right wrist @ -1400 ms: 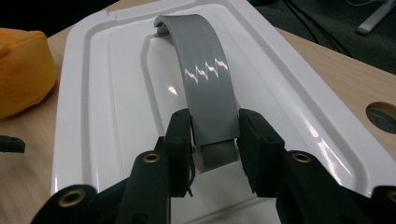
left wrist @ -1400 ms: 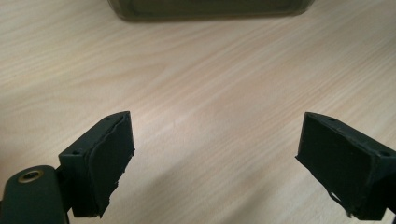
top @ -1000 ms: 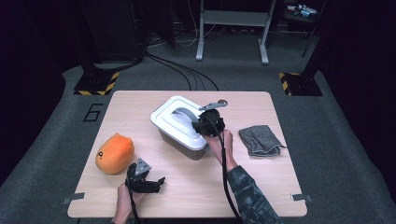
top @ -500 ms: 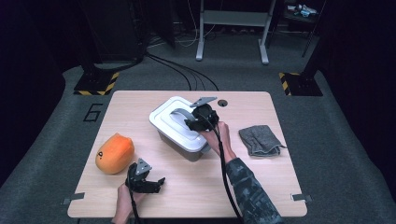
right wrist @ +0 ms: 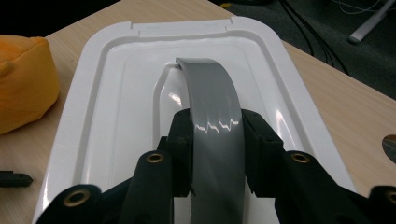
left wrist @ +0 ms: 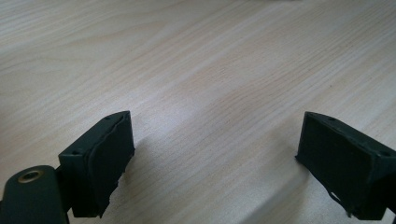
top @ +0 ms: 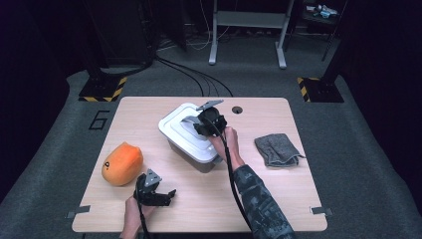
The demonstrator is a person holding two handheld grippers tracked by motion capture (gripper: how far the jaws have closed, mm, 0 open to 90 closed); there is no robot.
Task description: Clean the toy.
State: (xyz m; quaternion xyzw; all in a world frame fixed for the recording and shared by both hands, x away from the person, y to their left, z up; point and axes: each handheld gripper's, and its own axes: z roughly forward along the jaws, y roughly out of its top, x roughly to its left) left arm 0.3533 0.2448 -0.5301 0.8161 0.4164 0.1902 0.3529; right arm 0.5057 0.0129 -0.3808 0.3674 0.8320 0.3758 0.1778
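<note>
Grey plastic arches up between the jaws of the right gripper (right wrist: 217, 135): it is the handle (right wrist: 212, 107) of a white lid (right wrist: 107, 107) that sits on a storage box (top: 196, 160) in the middle of the high view. In the right gripper view the two black pads press on both edges of that grey strap, so the claw is clamped on it; the jaws have just been closing, with the handle between them. The lid looks seated flat on the box all round, so I judge the step in hand to be lifting it off.

To do that well, I would keep the grip square on the crown of the handle, where it is now, and pull straight up rather than sideways, since the strap is glossy and could slide through the pads if the pull is slanted. If the lid snaps onto the rim, the box may rise with it; the left gripper (top: 155, 191), at the lower left of the high view, rests on the bare wooden table (left wrist: 196, 70) with its jaws wide apart and nothing between them, so it is free to steady the box.

Counting what is on the table: one box with one lid and one handle, one orange plush toy (top: 122, 163) at the left, one grey folded cloth (top: 276, 149) at the right, and two grippers.
</note>
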